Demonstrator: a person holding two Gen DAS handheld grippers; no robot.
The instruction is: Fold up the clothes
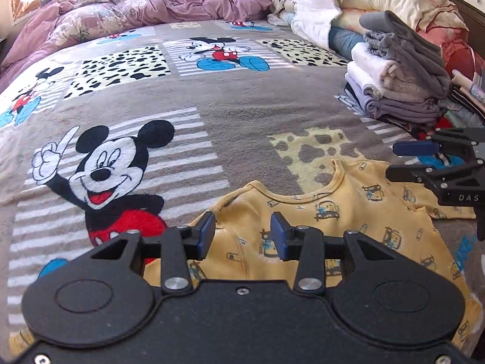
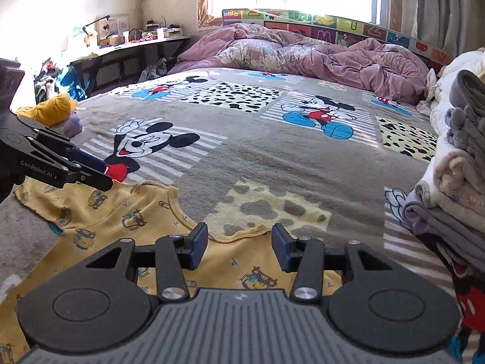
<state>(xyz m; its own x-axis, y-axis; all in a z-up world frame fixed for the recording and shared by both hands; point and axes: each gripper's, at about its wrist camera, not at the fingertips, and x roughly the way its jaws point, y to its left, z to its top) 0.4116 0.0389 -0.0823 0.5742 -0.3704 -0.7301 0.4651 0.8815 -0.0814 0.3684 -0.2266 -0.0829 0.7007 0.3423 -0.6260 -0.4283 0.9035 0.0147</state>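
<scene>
A small yellow shirt [image 1: 333, 212] [image 2: 121, 209] printed with little cars lies spread flat on the Mickey Mouse blanket [image 1: 242, 115], its neckline facing the far side of the bed. My left gripper [image 1: 242, 230] [image 2: 104, 174] hovers over the shirt's left shoulder. It is open, with nothing between its blue pads. Over the right shoulder, near the hem edge, my right gripper [image 2: 239, 242] [image 1: 400, 160] is open and empty too. Neither gripper's pads press on the cloth.
A tall stack of folded grey, white and lilac clothes [image 1: 400, 85] [image 2: 454, 182] stands at the right. A crumpled purple duvet [image 1: 151, 6] [image 2: 303, 51] fills the far side. A mustard garment [image 2: 51, 109] lies at the left edge. A cluttered desk [image 2: 127, 45] stands beyond.
</scene>
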